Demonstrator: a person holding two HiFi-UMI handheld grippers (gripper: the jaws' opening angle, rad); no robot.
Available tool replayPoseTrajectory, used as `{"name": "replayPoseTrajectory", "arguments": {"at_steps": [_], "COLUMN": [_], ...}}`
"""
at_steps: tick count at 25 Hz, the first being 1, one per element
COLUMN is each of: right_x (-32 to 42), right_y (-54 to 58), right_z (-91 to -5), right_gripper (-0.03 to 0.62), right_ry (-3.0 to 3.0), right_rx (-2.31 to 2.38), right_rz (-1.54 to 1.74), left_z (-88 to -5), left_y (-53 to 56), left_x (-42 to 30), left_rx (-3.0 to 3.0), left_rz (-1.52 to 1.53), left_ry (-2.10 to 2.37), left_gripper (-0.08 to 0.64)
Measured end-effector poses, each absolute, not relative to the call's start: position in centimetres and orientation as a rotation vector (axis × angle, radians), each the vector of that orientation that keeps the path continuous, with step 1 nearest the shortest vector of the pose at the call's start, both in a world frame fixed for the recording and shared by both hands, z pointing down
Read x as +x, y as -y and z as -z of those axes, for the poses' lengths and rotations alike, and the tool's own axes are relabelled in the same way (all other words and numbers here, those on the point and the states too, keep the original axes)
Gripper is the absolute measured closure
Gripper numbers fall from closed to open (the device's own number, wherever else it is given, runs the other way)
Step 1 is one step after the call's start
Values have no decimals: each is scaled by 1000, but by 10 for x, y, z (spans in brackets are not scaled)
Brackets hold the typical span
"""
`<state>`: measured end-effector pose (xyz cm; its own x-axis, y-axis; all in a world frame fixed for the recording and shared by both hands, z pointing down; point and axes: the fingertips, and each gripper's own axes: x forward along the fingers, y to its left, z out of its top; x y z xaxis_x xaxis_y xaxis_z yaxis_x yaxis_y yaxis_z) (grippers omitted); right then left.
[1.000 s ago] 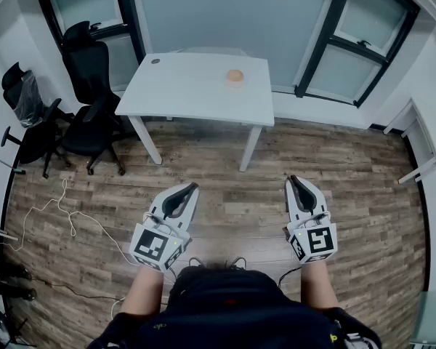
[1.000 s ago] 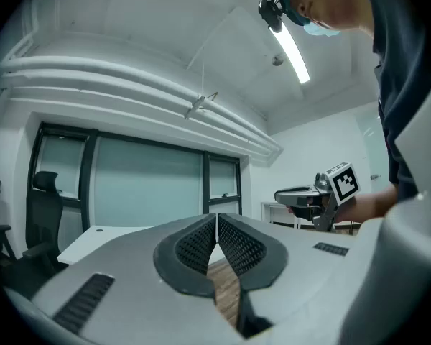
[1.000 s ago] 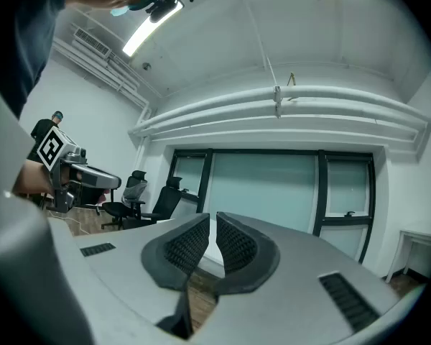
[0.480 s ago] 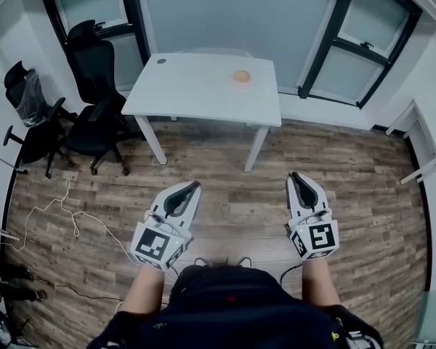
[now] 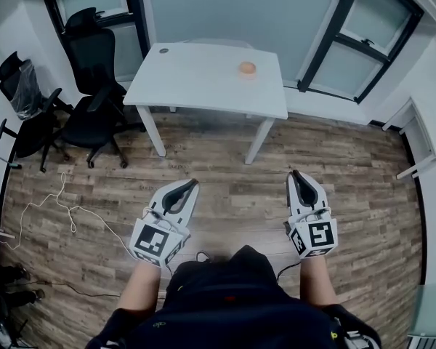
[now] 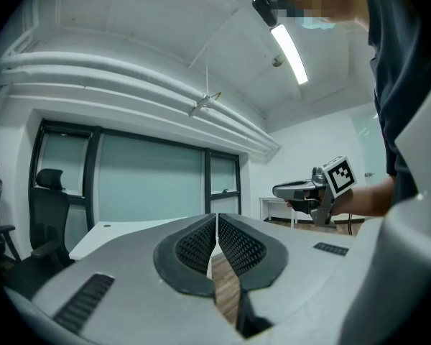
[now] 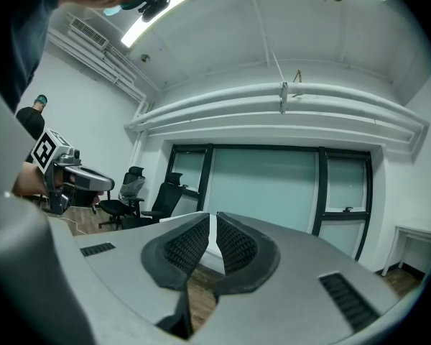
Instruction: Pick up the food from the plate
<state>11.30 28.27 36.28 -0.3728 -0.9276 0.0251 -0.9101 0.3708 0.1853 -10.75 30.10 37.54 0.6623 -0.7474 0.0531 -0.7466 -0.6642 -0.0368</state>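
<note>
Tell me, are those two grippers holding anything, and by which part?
Nothing is held. The left gripper and right gripper are both shut with nothing between their jaws. The food sits on the table across the room.

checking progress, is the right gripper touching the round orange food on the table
Apart. Head view: right gripper over wooden floor, well short of the round orange food.

Your left hand-held gripper (image 5: 192,185) and right hand-held gripper (image 5: 296,173) are pale grey, with black ribbed pads (image 6: 195,244) and black-and-white square markers (image 5: 151,243). The counter (image 5: 196,86) is white, the food (image 5: 247,67) orange-tan, the floor (image 5: 232,173) brown wood-grain planks, the chairs (image 5: 94,64) black.
</note>
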Motion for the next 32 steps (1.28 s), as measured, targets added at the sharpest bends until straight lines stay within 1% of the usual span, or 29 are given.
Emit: {"name": "replayPoseTrajectory", "arguments": {"at_steps": [7,15,24,32], "right_x": [98,96,141,199], "right_y": [-269,-201,-85,16], "right_z": [-378,-398,-405,-406], "right_gripper": [545,545,545,545], "right_ry": [2477,2502,2520,2568], "right_rx": [1673,1654,1658,1596], "right_rz": [171,113,55,29], "left_z": [-383,-400,-396,-388], "left_y": [-292,-234,-116,-24], "left_x": [-114,-112,-76,-13], "left_rx": [-2897,-2924,-2903,-2904], "left_rz": [100,148,196,206], "left_ry": [-1227,-1248,-1282,-1314], "left_gripper": [531,531,531,531]}}
